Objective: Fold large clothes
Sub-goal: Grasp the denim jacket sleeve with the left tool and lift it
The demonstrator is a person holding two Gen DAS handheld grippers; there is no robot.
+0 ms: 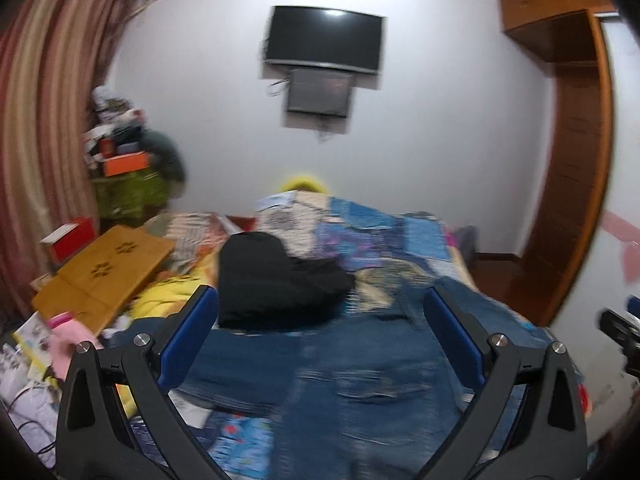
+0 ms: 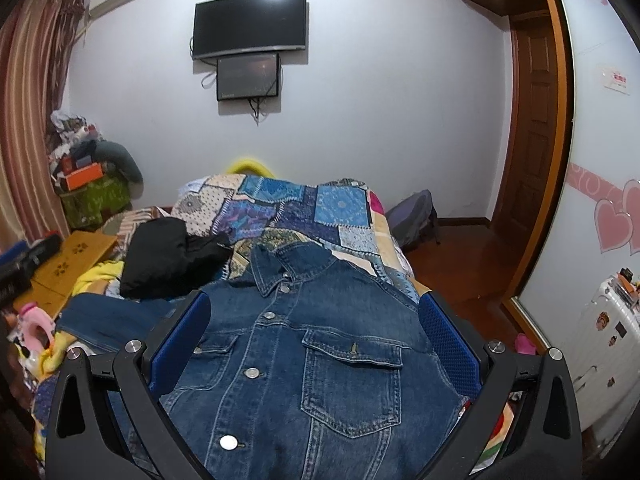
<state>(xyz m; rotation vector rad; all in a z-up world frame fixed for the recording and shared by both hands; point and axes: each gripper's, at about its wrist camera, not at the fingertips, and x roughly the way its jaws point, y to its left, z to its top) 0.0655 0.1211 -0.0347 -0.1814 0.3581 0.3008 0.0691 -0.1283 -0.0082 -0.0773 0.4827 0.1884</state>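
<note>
A blue denim jacket [image 2: 304, 360] lies front up on the bed, buttoned, collar toward the far end, one sleeve spread out to the left [image 2: 108, 320]. My right gripper [image 2: 316, 320] is open and empty, its jaws wide apart above the jacket's chest. In the left wrist view the same jacket [image 1: 340, 380] appears blurred below my left gripper [image 1: 320, 312], which is also open and empty. The other gripper shows at that view's right edge [image 1: 620, 336].
A black garment [image 2: 168, 256] lies on the patchwork quilt [image 2: 304, 208] beyond the jacket. A wooden lap table [image 1: 100, 276], yellow cloth and clutter crowd the bed's left side. A backpack [image 2: 416, 220] sits on the wooden floor to the right; a white suitcase [image 2: 600, 356] stands nearer.
</note>
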